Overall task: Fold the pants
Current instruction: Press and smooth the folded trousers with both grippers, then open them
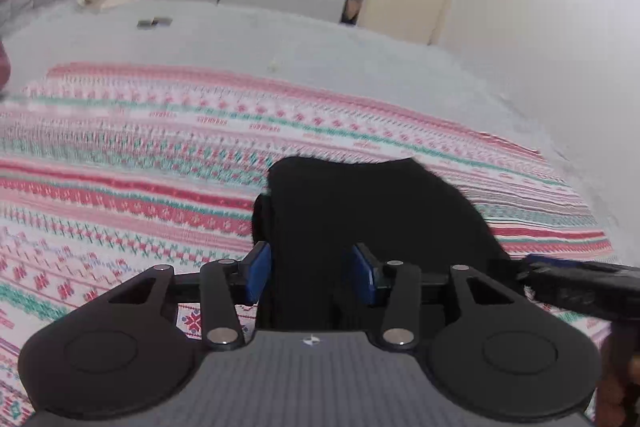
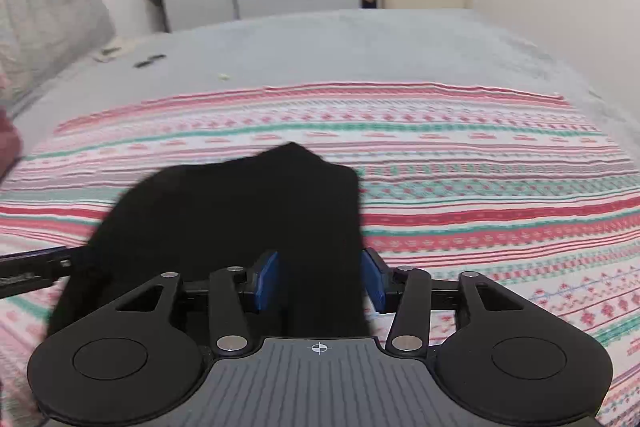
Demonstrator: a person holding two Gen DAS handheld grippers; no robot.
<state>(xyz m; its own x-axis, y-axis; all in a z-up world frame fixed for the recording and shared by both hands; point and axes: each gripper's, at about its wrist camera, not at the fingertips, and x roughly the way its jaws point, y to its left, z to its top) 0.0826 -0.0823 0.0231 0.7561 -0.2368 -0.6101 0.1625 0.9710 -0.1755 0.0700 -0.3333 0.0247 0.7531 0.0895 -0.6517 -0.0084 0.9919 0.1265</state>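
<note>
Nearest the lens in each wrist view sits the ribbed grey body of the tool, with black linkage arms reaching forward to blue pads. Both left tongs (image 1: 311, 273) and right tongs (image 2: 319, 283) stand partly open, with black cloth lying in the gap between the pads, which do not appear to press on it, so I judge neither has a grip. That cloth is the black pants (image 1: 360, 211), lying on a striped blanket (image 1: 140, 147) spread over a grey bed (image 1: 320, 39). They form a compact dark block, roughly rectangular with softly rounded corners and one slightly peaked far edge, which suggests at least one fold is already made; no separate legs or waistband can be picked out, since the fabric is so dark that seams and layers vanish. Whether a further fold is wanted I cannot say, but the bundle looks short and tidy enough that the job seems near its end, with perhaps some smoothing left. The pants read as soft, matte, limp knit or cotton. The blanket is woven, flat and lightly rippled, patterned in pink, red, teal and white bands. The bed cover looks nubbly and dull, and a quilted grey pillow (image 2: 52, 11) leans by the wall beyond.
</note>
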